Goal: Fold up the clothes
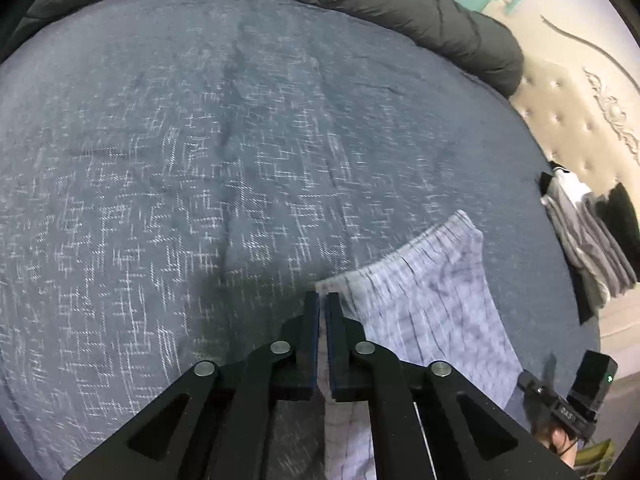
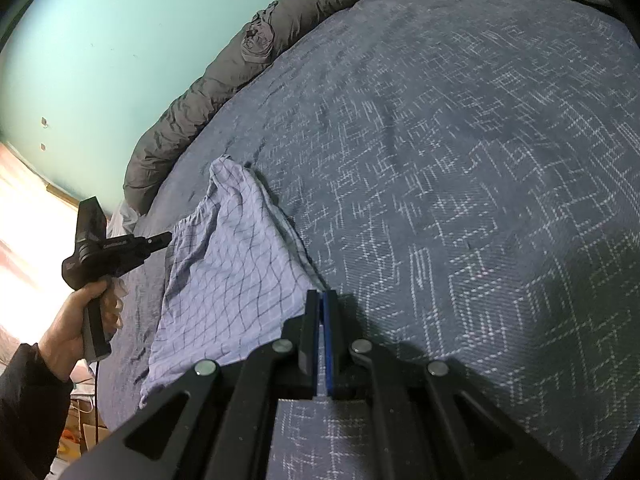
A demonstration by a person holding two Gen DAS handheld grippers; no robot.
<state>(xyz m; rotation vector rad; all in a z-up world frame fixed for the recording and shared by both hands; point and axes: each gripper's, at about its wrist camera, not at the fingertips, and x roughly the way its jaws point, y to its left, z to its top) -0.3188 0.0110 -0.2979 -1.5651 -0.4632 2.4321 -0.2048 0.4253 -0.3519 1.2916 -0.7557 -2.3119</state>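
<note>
Both grippers are clamped on the checked shorts [image 2: 228, 264]: left gripper [image 1: 323, 300] pinching one waistband corner, right gripper [image 2: 322, 300] the opposite edge, cloth stretched between them over the bed cover [image 1: 200, 140], on the side away from the dark duvet [image 1: 420, 20]. Looks like mid lay-out or first fold. Next: lower together, keep tension even, release flat.

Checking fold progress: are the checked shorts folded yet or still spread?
Still spread, not neatly folded: the checked shorts hang stretched between the left gripper and right gripper over the bed.
</note>
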